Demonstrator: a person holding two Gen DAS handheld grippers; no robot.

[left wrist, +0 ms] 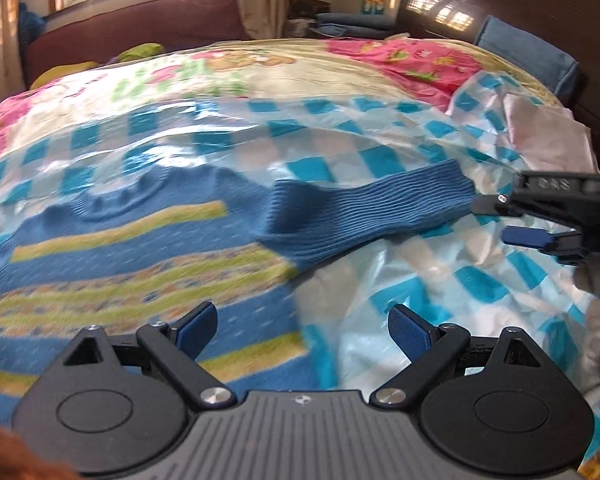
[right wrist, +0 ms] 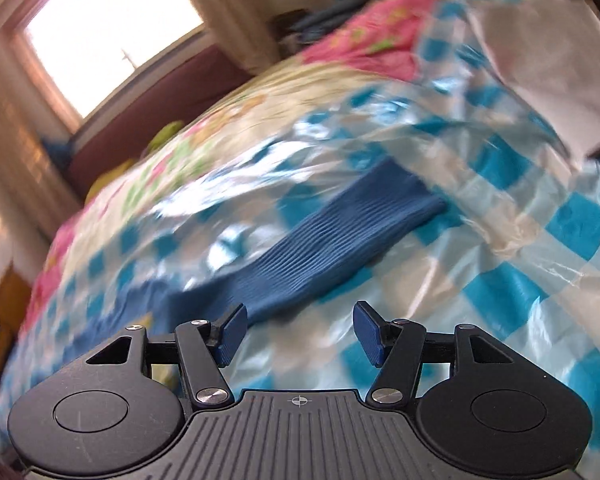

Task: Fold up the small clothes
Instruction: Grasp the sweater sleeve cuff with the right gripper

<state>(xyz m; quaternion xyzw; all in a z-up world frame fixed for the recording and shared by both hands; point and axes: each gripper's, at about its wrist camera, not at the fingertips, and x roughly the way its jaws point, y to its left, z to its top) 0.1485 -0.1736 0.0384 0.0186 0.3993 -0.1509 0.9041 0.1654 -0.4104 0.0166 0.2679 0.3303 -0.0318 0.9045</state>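
Left wrist view: our left claw (left wrist: 302, 330) hangs wide apart, gripping nothing, over the blue striped sweater (left wrist: 148, 248) spread on the checkered sheet (left wrist: 440, 280) of the bed; our right claw (left wrist: 496, 220) gapes just beside the sleeve (left wrist: 372, 210) cuff.
Right wrist view: our right claw (right wrist: 298, 334) stands parted and bare, the sleeve (right wrist: 332, 240) just ahead.

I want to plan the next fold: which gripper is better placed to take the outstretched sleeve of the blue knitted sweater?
Probably the right gripper: it hangs open beside the sleeve's cuff.
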